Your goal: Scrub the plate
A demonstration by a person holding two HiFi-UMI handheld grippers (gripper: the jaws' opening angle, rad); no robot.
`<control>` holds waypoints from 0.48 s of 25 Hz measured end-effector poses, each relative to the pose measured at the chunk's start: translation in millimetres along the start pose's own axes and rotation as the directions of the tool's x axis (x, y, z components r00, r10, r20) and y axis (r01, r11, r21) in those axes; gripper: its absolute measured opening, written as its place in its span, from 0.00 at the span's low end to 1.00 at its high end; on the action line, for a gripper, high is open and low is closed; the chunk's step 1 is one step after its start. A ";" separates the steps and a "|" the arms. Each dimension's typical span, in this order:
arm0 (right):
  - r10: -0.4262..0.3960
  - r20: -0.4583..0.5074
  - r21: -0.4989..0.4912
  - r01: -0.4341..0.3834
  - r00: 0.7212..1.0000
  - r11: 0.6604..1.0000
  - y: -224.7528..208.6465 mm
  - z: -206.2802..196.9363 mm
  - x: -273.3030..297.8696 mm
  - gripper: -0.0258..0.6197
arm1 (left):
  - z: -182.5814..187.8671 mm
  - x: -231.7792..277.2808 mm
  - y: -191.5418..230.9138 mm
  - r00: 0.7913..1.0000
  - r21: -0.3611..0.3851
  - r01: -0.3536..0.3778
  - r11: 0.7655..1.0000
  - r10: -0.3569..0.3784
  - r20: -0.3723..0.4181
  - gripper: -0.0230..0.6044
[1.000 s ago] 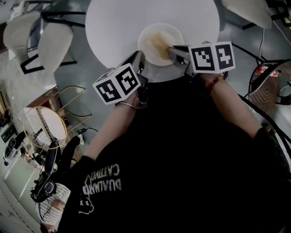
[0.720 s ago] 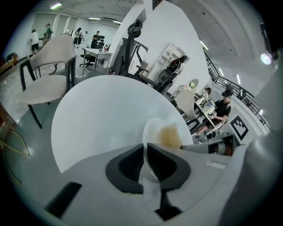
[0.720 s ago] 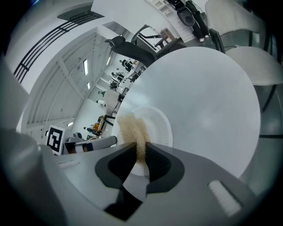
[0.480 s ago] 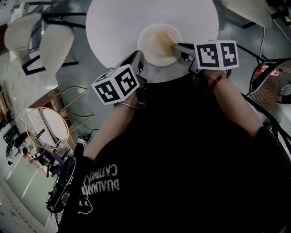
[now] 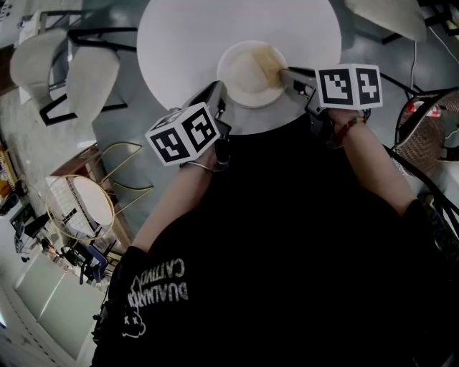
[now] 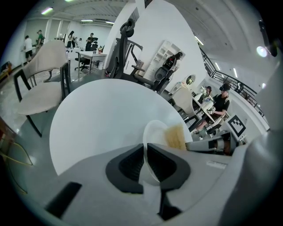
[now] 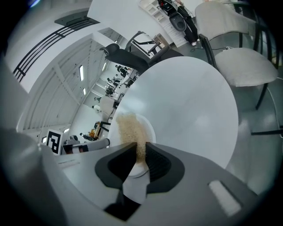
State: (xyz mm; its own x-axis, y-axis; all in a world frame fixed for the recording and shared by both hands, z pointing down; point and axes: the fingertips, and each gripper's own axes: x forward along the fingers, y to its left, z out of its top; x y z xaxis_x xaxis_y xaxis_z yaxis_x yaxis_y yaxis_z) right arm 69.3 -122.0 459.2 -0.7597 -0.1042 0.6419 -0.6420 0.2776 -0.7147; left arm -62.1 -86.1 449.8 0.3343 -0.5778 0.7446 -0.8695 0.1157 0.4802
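Note:
A white plate [image 5: 242, 80] lies at the near edge of the round white table [image 5: 186, 43]. My left gripper [image 5: 221, 91] is shut on the plate's near-left rim; in the left gripper view that rim [image 6: 148, 137] stands edge-on between the dark pads [image 6: 128, 164]. My right gripper [image 5: 285, 72] is shut on a tan scrubbing sponge [image 5: 267, 60], which rests on the right part of the plate. In the right gripper view the sponge [image 7: 129, 127] runs from the jaws out over the plate [image 7: 149, 129].
Two pale chairs [image 5: 68, 64] stand left of the table and another [image 5: 391, 18] at the upper right. A wicker basket [image 5: 423, 132] is at the right, and a gold-wire side table [image 5: 82, 204] at the lower left. My body fills the near side.
The right gripper has dragged the sponge from the plate's middle toward its right rim. The left gripper has kept its hold on the rim in the same place.

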 end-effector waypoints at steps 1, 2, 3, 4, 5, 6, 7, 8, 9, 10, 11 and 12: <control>-0.003 0.005 0.000 0.003 1.000 1.000 -0.4 0.6 -0.3 0.14 | 0.4 0.0 0.9 1.000 0.002 0.000 1.000 0.000 -0.002 0.09; -0.007 0.011 0.000 0.007 1.000 1.000 -1.3 1.3 -1.2 0.14 | 0.7 0.1 1.1 1.000 0.003 0.002 1.000 -0.002 -0.003 0.09; -0.011 0.017 0.001 0.011 1.000 1.000 -2.4 2.0 -2.3 0.14 | 1.1 0.1 0.9 1.000 0.003 0.004 1.000 -0.004 -0.004 0.08; -0.015 0.023 0.004 0.015 1.000 1.000 -3.5 2.9 -3.6 0.14 | 1.6 -0.2 0.7 1.000 0.004 0.006 1.000 -0.006 -0.006 0.08; -0.020 0.030 0.008 0.019 0.999 1.000 -4.4 4.0 -5.0 0.14 | 2.1 -0.6 0.6 1.000 0.005 0.007 1.000 -0.007 -0.008 0.08; -0.023 0.036 0.011 0.023 0.999 1.000 -5.4 5.1 -6.4 0.14 | 2.5 -0.9 0.6 1.000 0.007 0.007 1.000 -0.006 -0.010 0.08; -0.027 0.042 0.014 0.027 0.999 1.000 -6.5 6.0 -7.9 0.14 | 2.7 -0.9 0.6 1.000 0.009 0.005 1.000 -0.005 -0.013 0.08; -0.031 0.047 0.016 0.030 0.998 0.999 -7.8 6.6 -9.7 0.14 | 2.8 -0.8 0.3 1.000 0.011 0.003 1.000 -0.003 -0.015 0.09; -0.035 0.052 0.017 0.034 0.998 0.999 -9.0 6.9 -11.5 0.14 | 3.0 -0.5 -0.4 1.000 0.012 0.002 1.000 -0.002 -0.015 0.08; -0.038 0.056 0.017 0.037 0.998 0.999 -10.2 7.0 -13.2 0.14 | 3.4 -0.2 -1.4 1.000 0.013 0.002 1.000 -0.002 -0.014 0.08; -0.041 0.059 0.018 0.040 0.997 0.999 -11.1 7.2 -14.8 0.14 | 3.9 0.1 -2.4 1.000 0.014 0.003 1.000 -0.003 -0.013 0.08; -0.043 0.063 0.019 0.042 0.997 0.999 -11.8 7.6 -16.3 0.14 | 4.3 0.5 -3.2 1.000 0.014 0.004 1.000 -0.004 -0.013 0.08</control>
State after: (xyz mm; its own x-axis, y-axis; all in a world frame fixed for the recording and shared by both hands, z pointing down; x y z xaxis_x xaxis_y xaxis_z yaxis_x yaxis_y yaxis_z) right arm 88.4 -130.8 455.0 -0.7366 -0.1756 0.6532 -0.6749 0.2551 -0.6924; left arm -60.7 -90.3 446.7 0.3422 -0.5677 0.7487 -0.8732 0.1021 0.4766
